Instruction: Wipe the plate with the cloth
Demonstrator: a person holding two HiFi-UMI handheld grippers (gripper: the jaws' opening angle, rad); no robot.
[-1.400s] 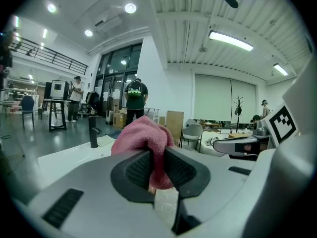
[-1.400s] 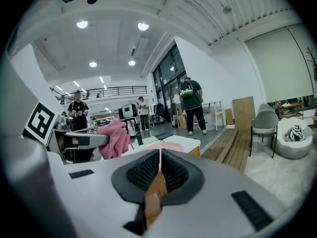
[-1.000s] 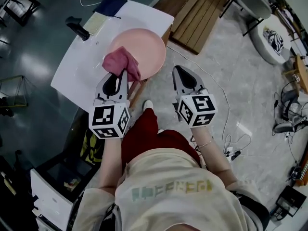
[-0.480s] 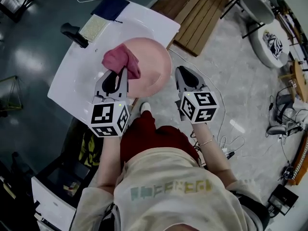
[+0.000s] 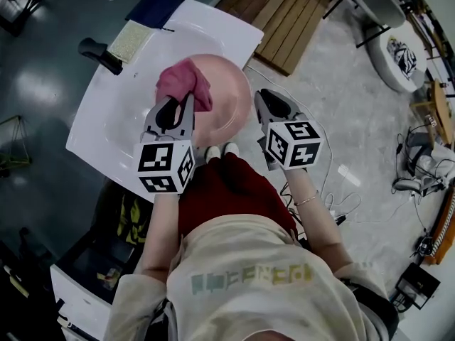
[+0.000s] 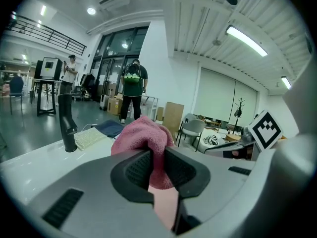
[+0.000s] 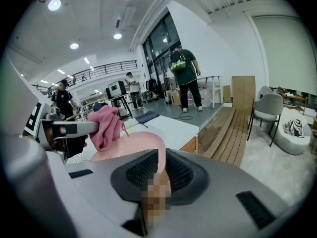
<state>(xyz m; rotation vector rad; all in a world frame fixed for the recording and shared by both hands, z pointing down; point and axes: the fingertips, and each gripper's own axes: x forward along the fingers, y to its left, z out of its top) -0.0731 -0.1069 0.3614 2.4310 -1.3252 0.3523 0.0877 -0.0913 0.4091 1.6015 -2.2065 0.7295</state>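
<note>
A round pink plate (image 5: 226,91) lies at the near edge of the white table (image 5: 106,119). A crumpled pink cloth (image 5: 183,81) rests on the plate's left part. My left gripper (image 5: 180,104) is shut on the cloth, which bulges out above the jaws in the left gripper view (image 6: 143,135). My right gripper (image 5: 259,99) is at the plate's right rim. In the right gripper view the plate's edge (image 7: 148,148) runs between the shut jaws (image 7: 161,168). That view also shows the cloth (image 7: 105,125) to the left.
A black upright handle (image 5: 98,54), a pale yellow pad (image 5: 131,41) and a dark blue cloth (image 5: 155,6) lie at the table's far side. Wooden planks (image 5: 298,13) and a grey chair (image 5: 375,6) stand to the right. Cables (image 5: 334,212) trail on the floor. People stand in the background.
My right gripper has moved left from beside the plate onto its rim. My left gripper has carried the cloth farther onto the plate.
</note>
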